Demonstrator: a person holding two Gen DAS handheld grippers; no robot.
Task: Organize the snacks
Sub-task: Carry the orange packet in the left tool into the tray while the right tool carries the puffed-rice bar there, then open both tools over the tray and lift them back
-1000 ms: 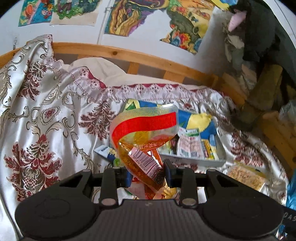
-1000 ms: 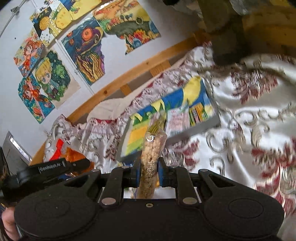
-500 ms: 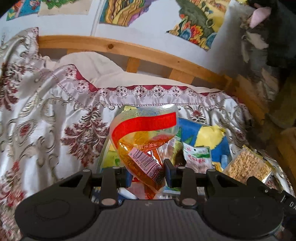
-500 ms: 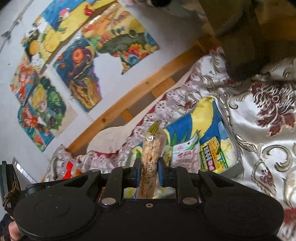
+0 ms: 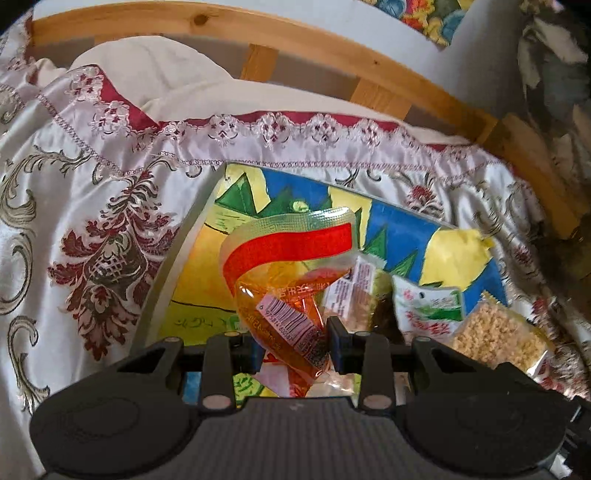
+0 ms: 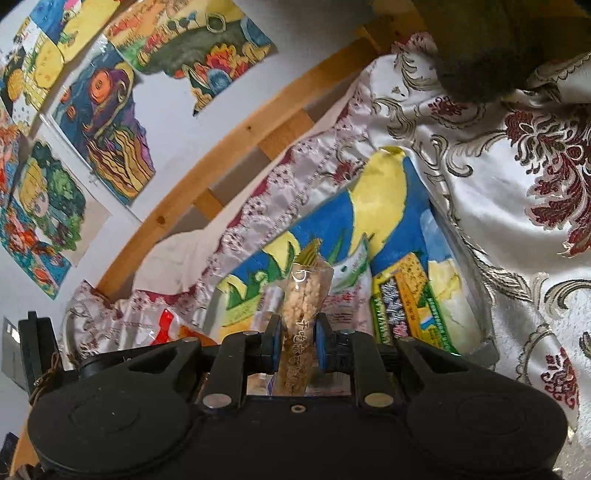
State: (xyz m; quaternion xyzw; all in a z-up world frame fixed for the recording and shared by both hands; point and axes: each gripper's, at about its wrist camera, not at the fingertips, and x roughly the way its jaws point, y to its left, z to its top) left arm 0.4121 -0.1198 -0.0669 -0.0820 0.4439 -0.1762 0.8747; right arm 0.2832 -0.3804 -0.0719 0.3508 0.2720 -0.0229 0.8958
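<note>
Bedspread carries painted tray near its headboard edge, snacks piled at tray's right end.
Left gripper clamps orange-red pouch; right gripper pinches puffed-grain pack. Both over tray: placing step, next lower and release.

My left wrist view looks steeply down, close over the painted tray filling the frame's centre, while my right wrist view faces it more shallowly with wall drawings upper left, both sharing the tray and wooden headboard.
</note>
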